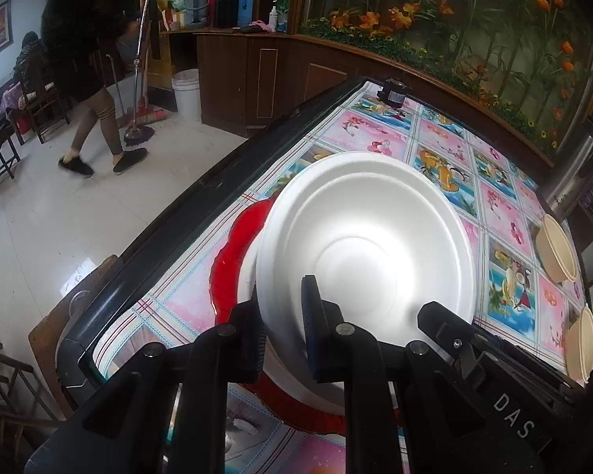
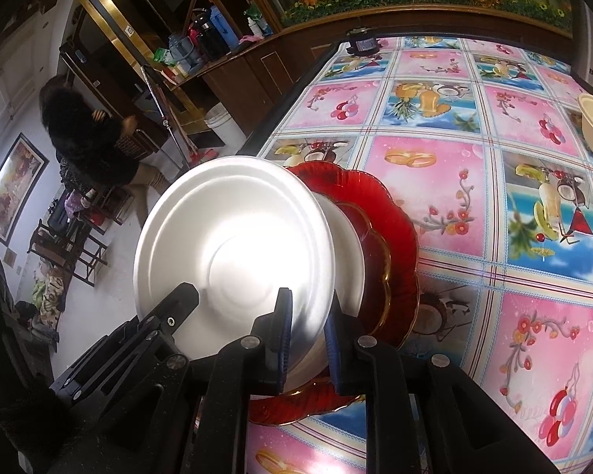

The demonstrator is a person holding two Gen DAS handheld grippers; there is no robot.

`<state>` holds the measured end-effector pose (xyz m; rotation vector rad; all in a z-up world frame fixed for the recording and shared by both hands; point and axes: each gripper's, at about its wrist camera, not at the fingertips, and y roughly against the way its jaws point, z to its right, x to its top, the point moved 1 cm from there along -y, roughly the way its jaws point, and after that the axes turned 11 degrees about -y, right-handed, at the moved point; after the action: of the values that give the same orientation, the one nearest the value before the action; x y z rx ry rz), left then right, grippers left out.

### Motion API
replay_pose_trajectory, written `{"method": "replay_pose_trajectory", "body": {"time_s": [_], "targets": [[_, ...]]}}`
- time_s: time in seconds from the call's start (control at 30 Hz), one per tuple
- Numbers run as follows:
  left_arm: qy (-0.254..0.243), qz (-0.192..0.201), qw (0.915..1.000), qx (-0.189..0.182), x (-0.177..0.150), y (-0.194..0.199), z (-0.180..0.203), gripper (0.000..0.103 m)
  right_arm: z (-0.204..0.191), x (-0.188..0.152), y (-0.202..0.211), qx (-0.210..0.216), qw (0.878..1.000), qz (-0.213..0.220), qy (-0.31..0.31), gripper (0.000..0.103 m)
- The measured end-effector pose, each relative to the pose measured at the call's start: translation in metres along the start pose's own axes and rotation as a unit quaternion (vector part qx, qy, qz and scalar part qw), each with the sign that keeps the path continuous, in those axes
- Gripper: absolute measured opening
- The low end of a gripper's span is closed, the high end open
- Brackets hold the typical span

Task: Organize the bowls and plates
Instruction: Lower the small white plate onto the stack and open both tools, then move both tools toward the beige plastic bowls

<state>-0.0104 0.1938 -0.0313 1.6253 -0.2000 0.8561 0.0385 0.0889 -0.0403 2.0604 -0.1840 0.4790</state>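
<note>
White plate (image 1: pixel 365 233): smooth, round, matte, concentric moulded rings; held tilted above the red plate (image 1: pixel 233 252), which is glossy glass with a scalloped, gold-trimmed edge. A second white plate (image 2: pixel 346 245) lies on the red one. Left gripper (image 1: pixel 284 316) jaws clenched on the tilted plate's rim; right gripper (image 2: pixel 308 316) jaws likewise grasp its rim. Two cream ribbed bowls (image 1: pixel 557 249) right of the red plate. "DAS" legible on left gripper. Counter (image 2: pixel 435 181): glossy pink-and-blue fruit-print oilcloth; beyond it wooden cabinets and white tiled floor (image 1: pixel 59 213).
</note>
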Motion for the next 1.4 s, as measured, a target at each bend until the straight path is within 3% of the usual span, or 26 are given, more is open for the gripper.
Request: {"method": "replay_pose_trajectory", "body": {"time_s": [0.27,0.33,0.47,0.53,0.73,0.9,1.1,1.27,1.4], "targets": [[-0.001,0.003,1.0000,0.001,0.000,0.003,0.000,0.015,0.002,0.005,-0.001,0.000,1.000,0.004,-0.001,0.018],[0.002,0.004,1.0000,0.002,0.000,0.003,0.000,0.021,0.002,0.005,0.000,-0.001,1.000,0.007,-0.001,0.022],[0.010,0.004,0.9999,0.000,0.002,0.005,-0.004,0.037,0.005,0.008,0.001,0.003,1.000,0.011,-0.008,0.034],[0.018,0.008,0.9998,0.002,0.002,0.007,-0.008,0.049,0.006,0.008,0.004,0.004,1.000,0.017,-0.011,0.038],[0.032,0.031,0.9990,0.001,0.006,0.021,-0.012,0.056,0.012,0.011,0.015,0.014,0.999,0.030,-0.029,0.051],[0.034,0.045,0.9984,-0.009,0.007,0.030,-0.009,0.062,0.021,0.014,0.028,0.022,0.997,0.049,-0.055,0.072],[0.024,0.052,0.9983,-0.008,0.007,0.035,-0.002,0.063,0.024,0.013,0.036,0.025,0.996,0.057,-0.056,0.072],[0.003,0.065,0.9978,-0.008,0.008,0.044,0.013,0.070,0.034,0.012,0.051,0.032,0.995,0.072,-0.067,0.072],[-0.020,0.076,0.9968,-0.013,0.007,0.050,0.028,0.073,0.052,0.012,0.067,0.024,0.993,0.087,-0.082,0.080]]}}
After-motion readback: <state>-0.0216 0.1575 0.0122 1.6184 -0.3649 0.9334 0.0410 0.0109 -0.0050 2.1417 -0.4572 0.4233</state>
